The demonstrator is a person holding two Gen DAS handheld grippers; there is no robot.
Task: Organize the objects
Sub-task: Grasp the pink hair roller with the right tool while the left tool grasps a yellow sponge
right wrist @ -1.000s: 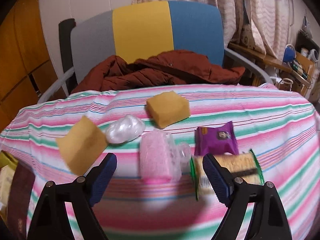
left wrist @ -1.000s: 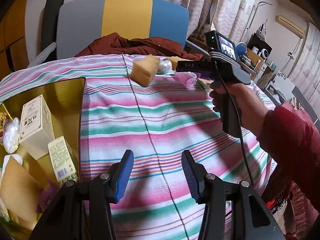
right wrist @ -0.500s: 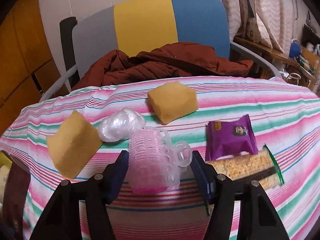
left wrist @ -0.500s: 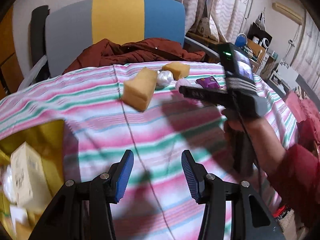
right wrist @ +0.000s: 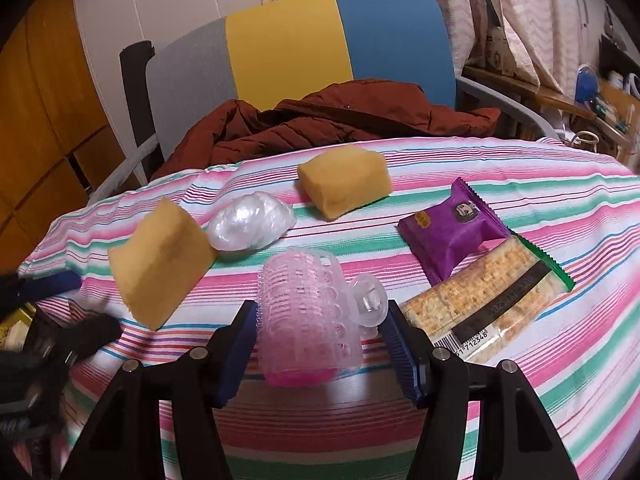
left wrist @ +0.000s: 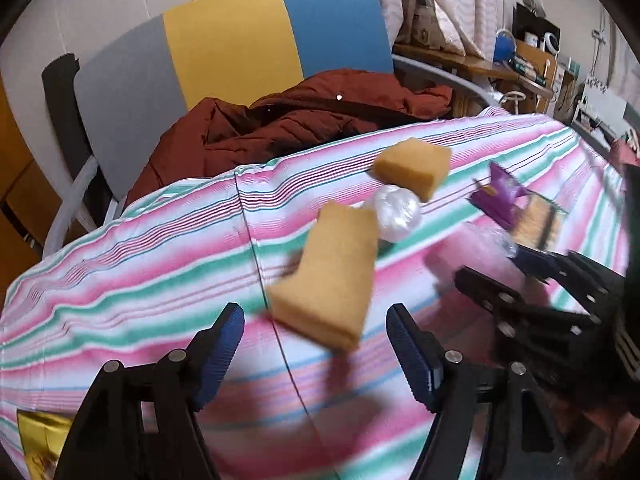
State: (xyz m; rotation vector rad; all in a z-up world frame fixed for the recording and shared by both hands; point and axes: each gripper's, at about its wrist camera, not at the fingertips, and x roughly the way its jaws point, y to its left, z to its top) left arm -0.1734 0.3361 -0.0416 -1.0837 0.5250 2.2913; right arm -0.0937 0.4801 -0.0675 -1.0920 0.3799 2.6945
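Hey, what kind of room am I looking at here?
Most likely a lived-in room at home: a table under a striped cloth, a chair with a brown jacket dumped on it, curtains, and a cluttered side desk.

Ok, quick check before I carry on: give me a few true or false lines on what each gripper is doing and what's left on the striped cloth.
1. The right gripper is closed on the pink hair roller. True.
2. The left gripper holds a sponge. False: its jaws are opening, empty, short of the near sponge.
3. Two yellow sponges lie on the striped cloth. True; the far sponge sits further back.
4. The purple snack packet is green. False: it is purple.
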